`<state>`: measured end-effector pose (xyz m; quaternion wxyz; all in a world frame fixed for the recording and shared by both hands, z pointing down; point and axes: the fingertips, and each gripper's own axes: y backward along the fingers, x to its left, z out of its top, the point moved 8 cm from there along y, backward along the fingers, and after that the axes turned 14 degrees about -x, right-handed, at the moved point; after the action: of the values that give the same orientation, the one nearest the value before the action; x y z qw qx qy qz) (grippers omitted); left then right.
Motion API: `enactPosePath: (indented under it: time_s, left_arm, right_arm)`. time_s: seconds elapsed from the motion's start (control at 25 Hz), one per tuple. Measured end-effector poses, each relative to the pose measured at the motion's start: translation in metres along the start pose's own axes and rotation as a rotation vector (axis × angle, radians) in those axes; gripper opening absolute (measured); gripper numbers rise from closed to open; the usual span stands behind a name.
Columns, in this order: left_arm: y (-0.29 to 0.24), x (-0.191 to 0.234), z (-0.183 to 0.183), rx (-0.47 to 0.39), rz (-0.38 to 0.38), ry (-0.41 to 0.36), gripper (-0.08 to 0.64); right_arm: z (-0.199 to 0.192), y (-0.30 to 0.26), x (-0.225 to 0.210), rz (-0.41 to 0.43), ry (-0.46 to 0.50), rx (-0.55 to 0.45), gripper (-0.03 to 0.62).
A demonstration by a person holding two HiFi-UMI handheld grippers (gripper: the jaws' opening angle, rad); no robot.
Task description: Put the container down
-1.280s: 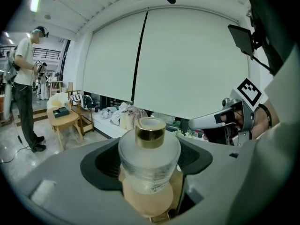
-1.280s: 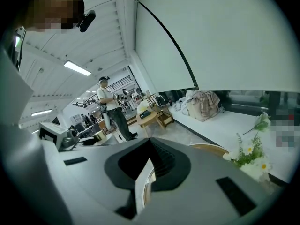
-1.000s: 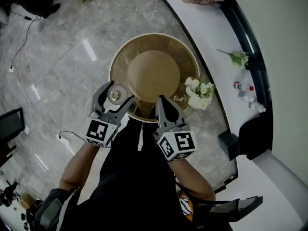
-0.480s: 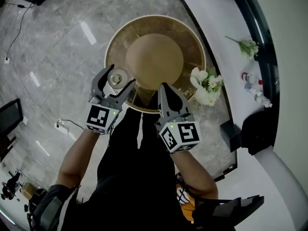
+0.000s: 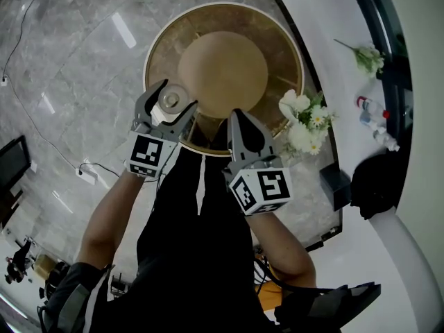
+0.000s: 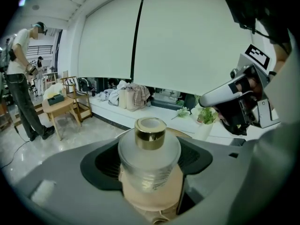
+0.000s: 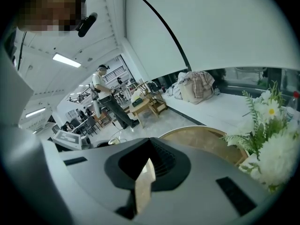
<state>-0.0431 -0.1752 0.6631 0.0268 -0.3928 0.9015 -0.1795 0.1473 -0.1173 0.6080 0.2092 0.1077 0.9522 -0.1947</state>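
**Kid:** Where is the container [image 6: 149, 161] now?

**Helper:** Up in the air, over the near edge of the round counter [image 5: 279, 47]. The left gripper [image 5: 175, 97] has it. The jaws squeeze its round body from both sides, just under the gold cap [image 6: 150, 131].

**Kid:** Could it break?

**Helper:** I think so. It looks like frosted glass, hard and smooth, so it may slip. It looks small and not very heavy. The fat middle is the best place to hold. It should go down softly, standing up.

**Kid:** And the right gripper [image 5: 237, 116]?

**Helper:** Its jaws are pressed together with nothing in them. It is near the flowers [image 5: 305, 120].
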Motion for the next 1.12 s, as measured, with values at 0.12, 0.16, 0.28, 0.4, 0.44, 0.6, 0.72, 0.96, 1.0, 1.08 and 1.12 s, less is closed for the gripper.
enactPosePath:
  time_s: [0.12, 0.16, 0.28, 0.4, 0.44, 0.6, 0.72, 0.96, 1.0, 1.08, 1.12]
  left_arm:
    - [-0.010, 0.002, -0.015, 0.023, -0.007, -0.006, 0.341]
    - [-0.013, 0.002, -0.020, 0.031, -0.010, -0.009, 0.341]
    - [-0.021, 0.004, -0.035, 0.053, -0.017, -0.017, 0.341]
    - [-0.032, 0.007, -0.050, 0.072, -0.023, -0.022, 0.341]
    - [-0.036, 0.007, -0.055, 0.078, -0.025, -0.024, 0.341]
    - [-0.051, 0.007, -0.074, 0.104, -0.035, -0.027, 0.341]
    - [-0.061, 0.006, -0.086, 0.124, -0.042, -0.027, 0.341]
    - [-0.080, 0.005, -0.106, 0.143, -0.049, -0.027, 0.341]
    - [-0.084, 0.004, -0.110, 0.147, -0.050, -0.027, 0.341]
    - [-0.089, 0.004, -0.118, 0.158, -0.054, -0.027, 0.341]
    - [-0.090, 0.004, -0.122, 0.165, -0.056, -0.029, 0.341]
  right_arm:
    - [-0.008, -0.005, -0.007, -0.006, -0.002, 0.007, 0.006]
    - [-0.011, -0.006, -0.009, -0.008, -0.003, 0.010, 0.007]
    - [-0.019, -0.010, -0.016, -0.015, -0.010, 0.020, 0.006]
    - [-0.028, -0.016, -0.023, -0.021, -0.015, 0.029, 0.006]
    - [-0.032, -0.018, -0.026, -0.023, -0.017, 0.032, 0.006]
    - [-0.046, -0.021, -0.038, -0.031, -0.032, 0.051, 0.007]
    - [-0.055, -0.022, -0.045, -0.035, -0.045, 0.064, 0.006]
    - [-0.071, -0.028, -0.059, -0.043, -0.062, 0.083, 0.006]
    - [-0.073, -0.029, -0.062, -0.045, -0.064, 0.086, 0.006]
    - [-0.078, -0.030, -0.067, -0.048, -0.068, 0.093, 0.006]
    - [-0.081, -0.031, -0.068, -0.049, -0.070, 0.097, 0.006]
